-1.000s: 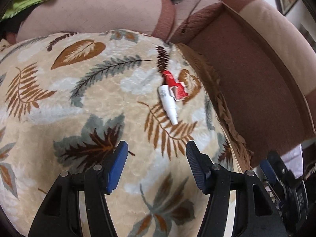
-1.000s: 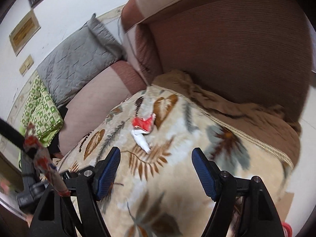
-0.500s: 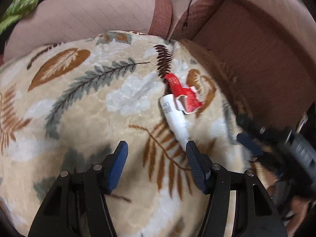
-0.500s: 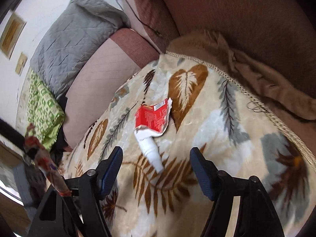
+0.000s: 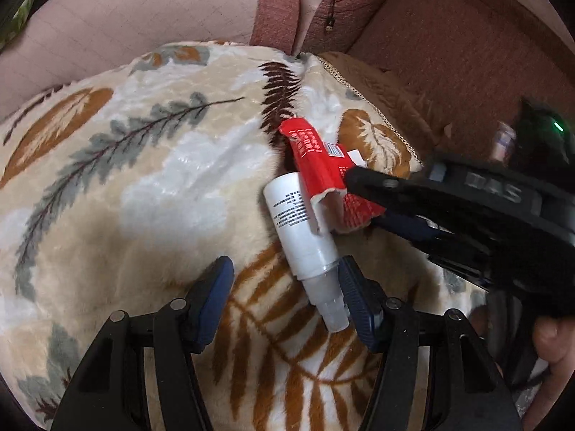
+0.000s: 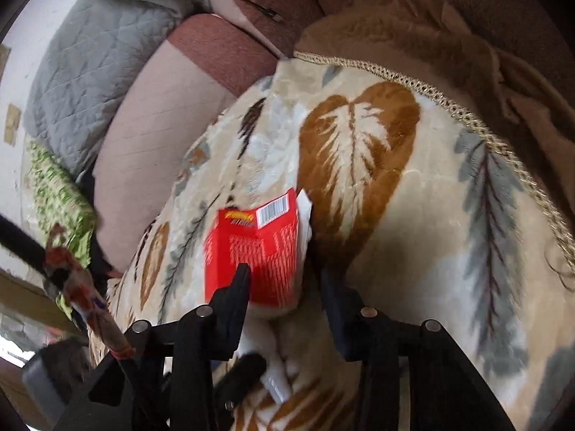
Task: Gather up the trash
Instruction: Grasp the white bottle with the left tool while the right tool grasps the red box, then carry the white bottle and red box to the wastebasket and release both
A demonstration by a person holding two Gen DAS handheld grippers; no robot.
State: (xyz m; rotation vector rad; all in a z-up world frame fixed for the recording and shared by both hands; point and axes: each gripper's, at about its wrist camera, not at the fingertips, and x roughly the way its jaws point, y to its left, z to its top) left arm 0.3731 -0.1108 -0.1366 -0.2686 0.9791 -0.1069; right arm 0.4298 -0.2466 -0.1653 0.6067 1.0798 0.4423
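Near the leaf-print blanket's (image 5: 151, 179) far corner, white spray bottle (image 5: 305, 230) between released left gripper (image 5: 287, 287) pads, right gripper (image 6: 284, 287) spread around red wrapper (image 6: 258, 251) overlapping the bottle.

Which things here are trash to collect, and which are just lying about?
Trash to collect:
red wrapper
white bottle

Just lying about:
leaf-print blanket
grey cushion
green patterned cloth
charging cable
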